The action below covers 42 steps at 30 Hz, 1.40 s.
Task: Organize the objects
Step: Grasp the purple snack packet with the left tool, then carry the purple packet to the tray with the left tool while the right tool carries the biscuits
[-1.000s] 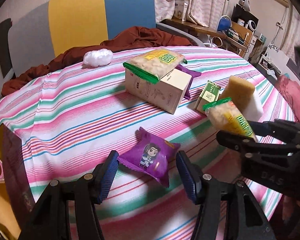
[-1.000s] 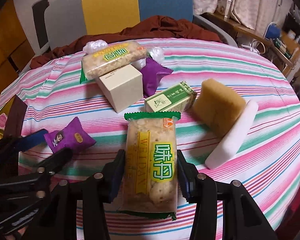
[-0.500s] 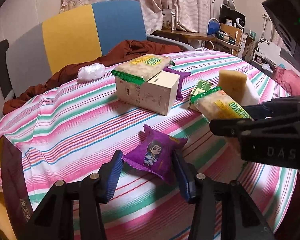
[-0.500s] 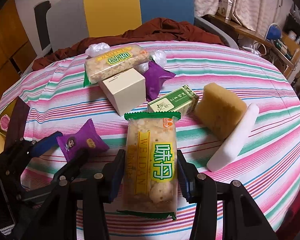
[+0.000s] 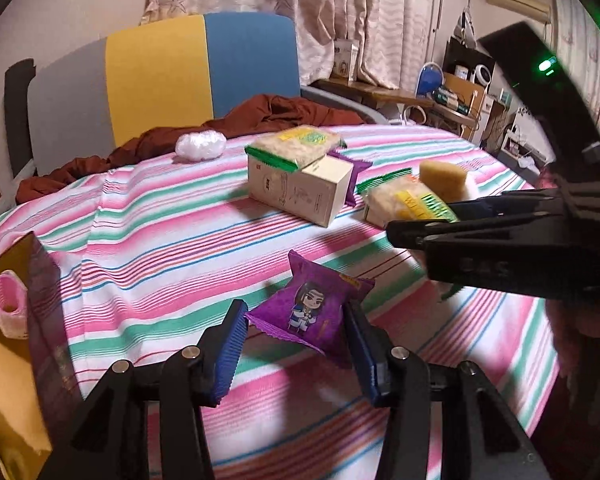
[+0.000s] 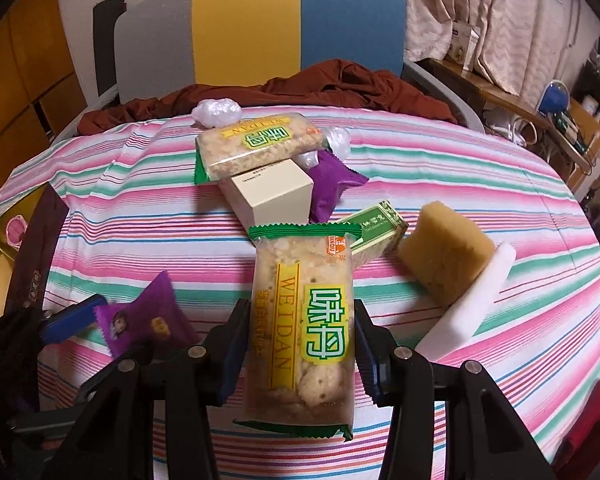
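Striped tablecloth (image 6: 440, 168) under snacks, curtained room (image 5: 300, 12) behind.

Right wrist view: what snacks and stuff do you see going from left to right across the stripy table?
Purple snack packet → held cracker pack → green box → yellow sponge → white foam block.

Left tool (image 5: 296, 354) pinching purple snack packet (image 5: 312, 312) above striped tablecloth (image 5: 160, 240).

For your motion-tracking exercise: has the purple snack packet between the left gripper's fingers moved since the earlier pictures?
Yes. In the right wrist view the purple packet, held by the left gripper, has shifted right, toward the cracker pack, and seems lifted off the striped cloth.
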Available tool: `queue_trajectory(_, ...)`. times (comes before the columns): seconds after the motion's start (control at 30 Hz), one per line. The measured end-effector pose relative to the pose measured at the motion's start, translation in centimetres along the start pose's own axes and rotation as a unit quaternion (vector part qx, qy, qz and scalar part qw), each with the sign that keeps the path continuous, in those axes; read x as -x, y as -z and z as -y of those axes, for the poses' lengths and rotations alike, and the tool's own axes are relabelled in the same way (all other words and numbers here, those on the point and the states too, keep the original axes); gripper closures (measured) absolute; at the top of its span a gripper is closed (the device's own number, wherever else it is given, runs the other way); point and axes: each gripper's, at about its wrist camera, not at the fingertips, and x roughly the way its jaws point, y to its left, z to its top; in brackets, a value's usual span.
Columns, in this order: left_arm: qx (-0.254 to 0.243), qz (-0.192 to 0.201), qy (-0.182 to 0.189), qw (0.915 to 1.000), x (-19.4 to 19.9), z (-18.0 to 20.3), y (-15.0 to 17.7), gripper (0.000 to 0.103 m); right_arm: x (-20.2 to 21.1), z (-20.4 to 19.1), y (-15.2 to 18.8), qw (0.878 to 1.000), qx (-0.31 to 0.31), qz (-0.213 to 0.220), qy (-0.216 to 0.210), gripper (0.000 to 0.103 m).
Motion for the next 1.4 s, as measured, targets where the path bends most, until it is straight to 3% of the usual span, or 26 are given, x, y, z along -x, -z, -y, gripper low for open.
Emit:
queue_trajectory(0.43,0.057,0.050,-0.003,0.9971,7.3,-4.0,1.2,0.054,1.0,-2.8,0.3,0.997,0.060,0.037,-0.009,0.054)
queue_trajectory(0.67,0.099,0.069,-0.037,0.9920,10.7,-8.3,2.6,0.054,1.1,-3.6,0.6,0.996,0.068,0.048,-0.018,0.054)
queue_trajectory(1.0,0.209,0.069,-0.103,0.9699,13.5,-17.4,5.8,0.054,3.3,-5.8,0.8,0.987,0.106,0.116,-0.043,0.054)
queue_trajectory(1.17,0.238,0.058,-0.124,0.9615,13.1,-20.4,6.2,0.054,5.2,-8.9,1.4,0.978,0.146,0.139,-0.060,0.054)
queue_trajectory(1.4,0.285,0.041,-0.134,0.9483,12.0,-24.3,6.2,0.054,7.8,-14.0,3.3,0.967,0.169,0.140,-0.129,0.054)
